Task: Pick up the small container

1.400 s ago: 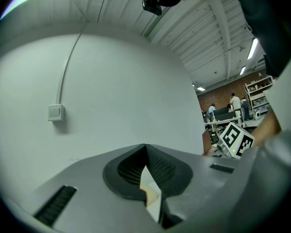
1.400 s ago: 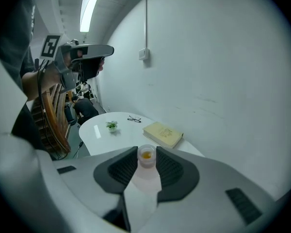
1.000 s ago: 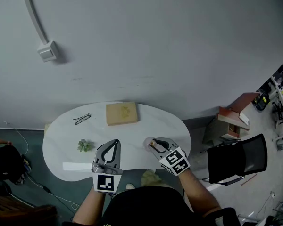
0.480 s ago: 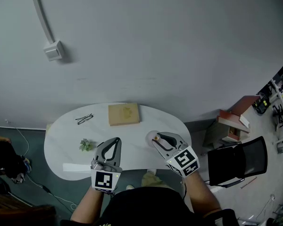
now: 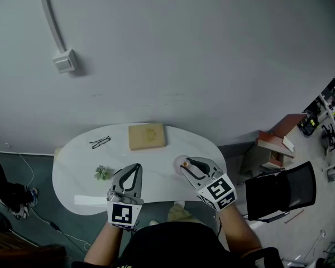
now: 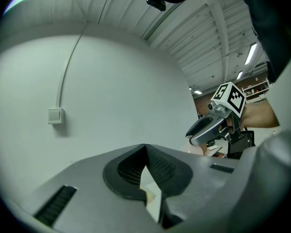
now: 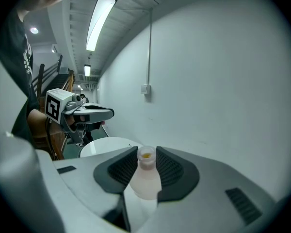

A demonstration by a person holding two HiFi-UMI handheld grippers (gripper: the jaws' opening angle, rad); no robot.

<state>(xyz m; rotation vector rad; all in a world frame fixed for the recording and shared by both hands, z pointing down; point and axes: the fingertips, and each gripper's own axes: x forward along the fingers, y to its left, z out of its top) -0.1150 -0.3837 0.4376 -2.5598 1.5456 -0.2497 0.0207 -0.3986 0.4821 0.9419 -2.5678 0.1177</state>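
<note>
Right gripper (image 7: 146, 160) pinches the small translucent plastic container (image 7: 145, 181) upright, likely against spilling; left gripper (image 6: 145, 152), at nine o'clock, sits closed, empty.

The small container (image 7: 146, 181) is showing frosted, translucent plastic. The right gripper (image 7: 146, 152) is showing matt grey plastic, its black pads (image 7: 121, 171) looking ribbed. The white table (image 5: 78, 172) is looking smooth and faintly glossy.

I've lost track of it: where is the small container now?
The container is clamped in the right tool; in the head view that is over the right end of the table, right of the left tool.
</note>
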